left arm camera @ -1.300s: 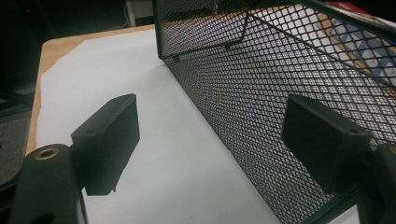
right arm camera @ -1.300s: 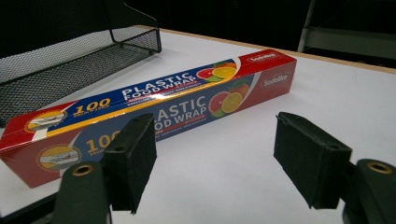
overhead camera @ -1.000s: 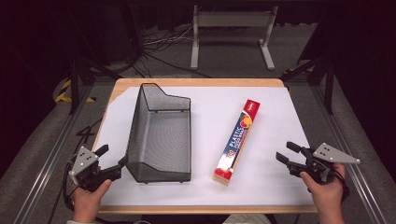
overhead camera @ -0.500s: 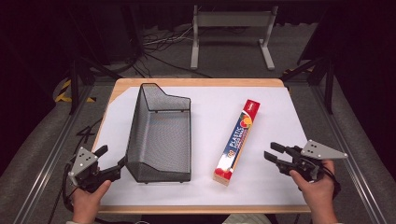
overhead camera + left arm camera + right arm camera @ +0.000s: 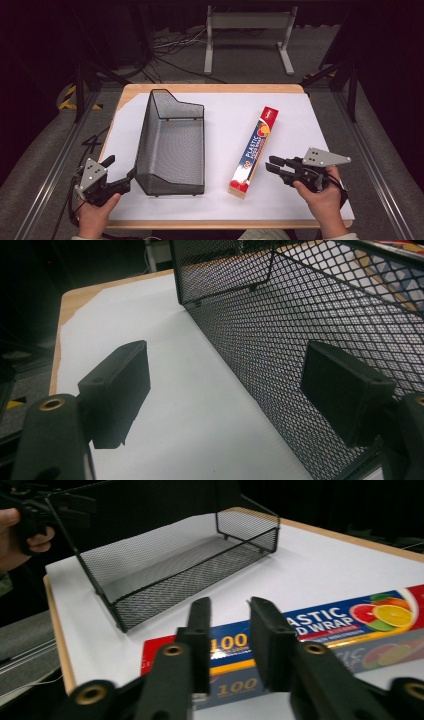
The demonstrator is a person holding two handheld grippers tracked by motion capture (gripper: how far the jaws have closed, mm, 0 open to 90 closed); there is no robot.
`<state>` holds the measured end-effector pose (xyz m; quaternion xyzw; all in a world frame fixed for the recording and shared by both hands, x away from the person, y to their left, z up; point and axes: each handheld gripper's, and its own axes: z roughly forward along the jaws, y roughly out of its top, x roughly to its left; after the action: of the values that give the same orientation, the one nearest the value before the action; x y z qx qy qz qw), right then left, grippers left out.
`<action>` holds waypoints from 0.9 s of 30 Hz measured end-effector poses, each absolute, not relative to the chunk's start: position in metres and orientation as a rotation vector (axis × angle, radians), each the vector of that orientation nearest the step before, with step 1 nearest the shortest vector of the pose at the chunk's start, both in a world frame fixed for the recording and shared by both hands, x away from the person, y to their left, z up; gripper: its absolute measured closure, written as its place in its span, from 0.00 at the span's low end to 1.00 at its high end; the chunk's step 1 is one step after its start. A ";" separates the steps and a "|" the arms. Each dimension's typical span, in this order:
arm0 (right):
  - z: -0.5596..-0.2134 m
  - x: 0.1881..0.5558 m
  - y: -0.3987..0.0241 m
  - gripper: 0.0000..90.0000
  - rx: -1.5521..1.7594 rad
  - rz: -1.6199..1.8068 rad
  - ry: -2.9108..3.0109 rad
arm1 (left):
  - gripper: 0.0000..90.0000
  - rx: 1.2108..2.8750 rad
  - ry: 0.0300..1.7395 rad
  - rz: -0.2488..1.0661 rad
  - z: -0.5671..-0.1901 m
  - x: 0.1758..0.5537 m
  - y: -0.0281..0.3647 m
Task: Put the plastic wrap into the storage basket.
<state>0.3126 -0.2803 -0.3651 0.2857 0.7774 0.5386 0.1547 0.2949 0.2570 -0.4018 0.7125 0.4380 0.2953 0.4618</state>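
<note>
A black wire-mesh basket [image 5: 145,142] stands on the left half of the white table top [image 5: 300,125]. A long plastic wrap box [image 5: 255,150] lies to its right, pointing away from me. My left gripper [image 5: 119,167] sits at the basket's near left corner, open, and I cannot tell whether its right jaw touches the mesh wall [image 5: 280,340]. My right gripper [image 5: 270,163] hovers just right of the box's near end. Its jaws have just been closing to a narrow gap, and nothing is between them. In the right gripper view the box [image 5: 320,622] lies beyond the right gripper [image 5: 230,607].
The table's wooden edge [image 5: 210,88] shows along the far side. Dark floor with cables and a metal stand [image 5: 247,30] lies beyond it. Bare white surface stretches right of the box. A hand with the other gripper [image 5: 20,530] appears past the basket [image 5: 165,580].
My right gripper has moved left toward the near end of the plastic wrap box, and its jaws have narrowed. The left gripper, the basket and the box have stayed put.
</note>
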 end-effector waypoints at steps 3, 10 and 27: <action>-0.360 0.312 -0.272 0.95 0.779 1.535 2.265 | 0.23 1.743 1.086 0.700 -0.404 0.295 0.257; -0.357 0.317 -0.257 1.00 0.767 1.547 2.289 | 0.24 1.743 1.082 0.718 -0.403 0.292 0.256; -0.364 0.333 -0.220 1.00 0.789 1.463 2.398 | 0.24 1.751 1.089 0.717 -0.405 0.296 0.253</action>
<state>0.3330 -0.2197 -0.3643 0.2686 0.8168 0.4982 0.1117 0.2956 0.2534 -0.4046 0.7119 0.4426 0.2912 0.4610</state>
